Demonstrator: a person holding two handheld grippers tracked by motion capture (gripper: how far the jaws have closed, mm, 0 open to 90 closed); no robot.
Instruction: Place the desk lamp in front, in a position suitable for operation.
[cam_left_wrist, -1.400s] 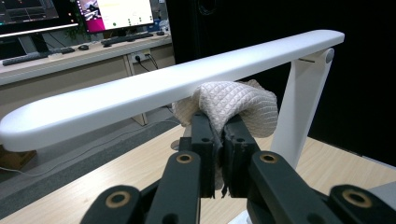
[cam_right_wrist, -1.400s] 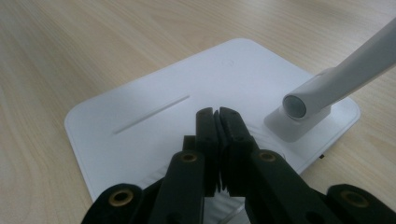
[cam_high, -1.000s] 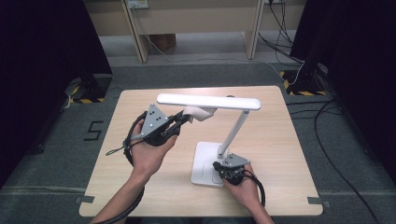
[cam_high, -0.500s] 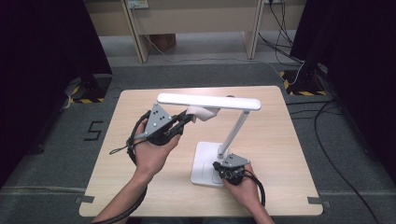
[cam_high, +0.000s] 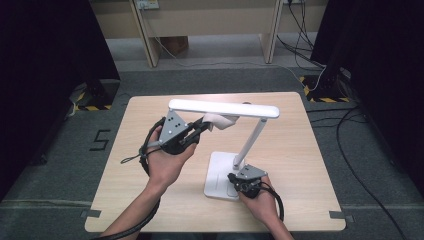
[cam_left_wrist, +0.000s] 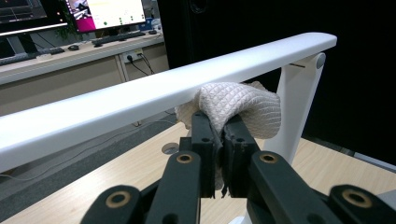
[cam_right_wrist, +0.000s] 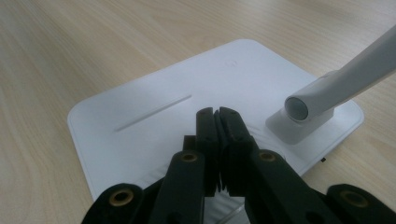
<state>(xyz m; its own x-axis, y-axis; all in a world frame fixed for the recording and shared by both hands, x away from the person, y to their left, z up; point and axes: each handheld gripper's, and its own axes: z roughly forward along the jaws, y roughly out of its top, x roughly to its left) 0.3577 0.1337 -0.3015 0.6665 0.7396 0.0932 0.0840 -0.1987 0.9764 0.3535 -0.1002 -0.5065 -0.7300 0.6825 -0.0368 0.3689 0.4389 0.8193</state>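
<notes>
White cloth (cam_left_wrist: 243, 108) in left gripper (cam_left_wrist: 218, 122), against lamp bar (cam_left_wrist: 140, 100).

Light wooden table (cam_high: 150, 200), white desk lamp base (cam_high: 216, 172) standing on it

High view overlooks table (cam_high: 150, 210); gripper views sit close on lamp (cam_high: 225, 107).

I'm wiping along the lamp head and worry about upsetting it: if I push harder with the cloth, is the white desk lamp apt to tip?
Possibly: the white desk lamp carries a long head on a slim leaning arm. The right tool, shut, probably steadies its flat base. The quilted cloth looks floppy.
</notes>
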